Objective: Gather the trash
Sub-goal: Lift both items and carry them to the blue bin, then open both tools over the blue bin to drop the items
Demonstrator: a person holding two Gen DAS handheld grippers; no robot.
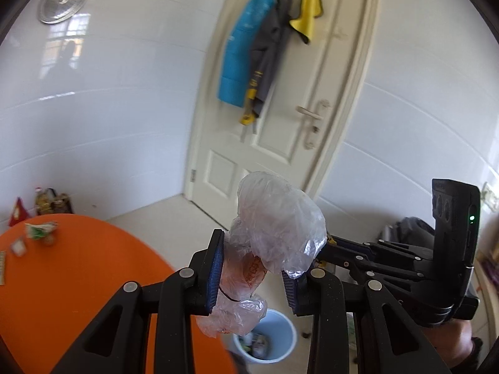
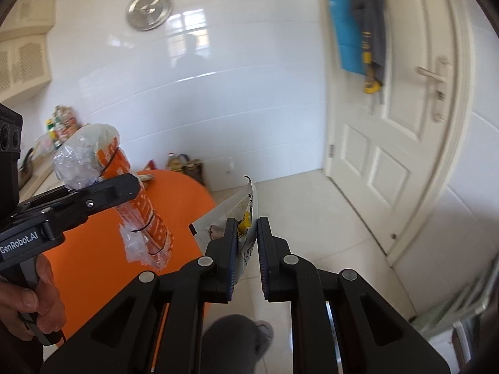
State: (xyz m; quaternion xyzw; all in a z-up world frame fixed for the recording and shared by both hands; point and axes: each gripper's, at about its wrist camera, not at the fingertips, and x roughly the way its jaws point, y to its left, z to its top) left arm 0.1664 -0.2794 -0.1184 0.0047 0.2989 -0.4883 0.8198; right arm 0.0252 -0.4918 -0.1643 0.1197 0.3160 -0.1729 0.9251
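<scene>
My left gripper [image 1: 252, 268] is shut on a crumpled clear plastic bag with orange print [image 1: 274, 227], held in the air above a light blue trash bin [image 1: 280, 330] on the floor that holds some rubbish. The same bag [image 2: 137, 199] and the left gripper [image 2: 124, 187] show at the left of the right wrist view. My right gripper [image 2: 246, 243] is shut on a white wrapper with yellow and black print [image 2: 246, 215], held over the floor beside the orange table [image 2: 124, 268]. More scraps of trash [image 1: 40, 232] lie on the table's far left.
A white panelled door [image 1: 280, 109] with hanging blue, grey and yellow cloths stands ahead. White tiled walls surround. Bottles and bags [image 2: 187, 162] sit on the floor by the wall. The right gripper's body [image 1: 436, 258] is close on the right.
</scene>
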